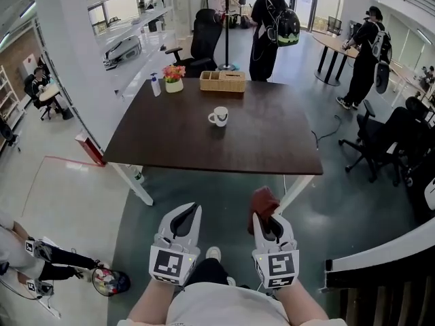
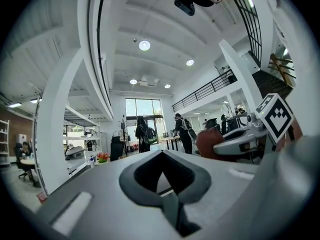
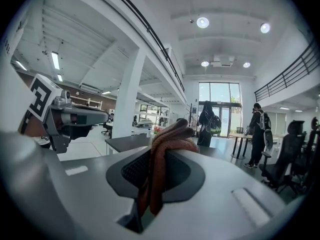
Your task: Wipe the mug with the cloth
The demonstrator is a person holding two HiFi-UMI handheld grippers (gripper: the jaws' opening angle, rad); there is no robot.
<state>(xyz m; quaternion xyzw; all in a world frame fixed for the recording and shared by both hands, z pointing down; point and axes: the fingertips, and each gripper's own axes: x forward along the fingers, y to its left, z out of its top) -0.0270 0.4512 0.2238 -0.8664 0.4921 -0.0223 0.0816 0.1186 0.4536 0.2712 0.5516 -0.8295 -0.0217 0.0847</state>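
A white mug point(image 1: 219, 117) stands upright near the middle of the dark table point(image 1: 204, 148), well ahead of both grippers. My right gripper point(image 1: 262, 217) is held low in front of the table's near edge, shut on a reddish-brown cloth point(image 1: 264, 201) that bunches up between its jaws. In the right gripper view the cloth point(image 3: 172, 134) hangs folded through the gripper point(image 3: 161, 151). My left gripper point(image 1: 196, 208) is beside it, shut with nothing in it point(image 2: 161, 153). The mug does not show in either gripper view.
On the table's far edge sit a wooden tray point(image 1: 223, 81), a flower pot point(image 1: 174, 78) and a small bottle point(image 1: 155, 85). Black office chairs point(image 1: 380, 141) stand to the right of the table. Several people stand or sit farther off, one of them point(image 1: 266, 29) behind the table.
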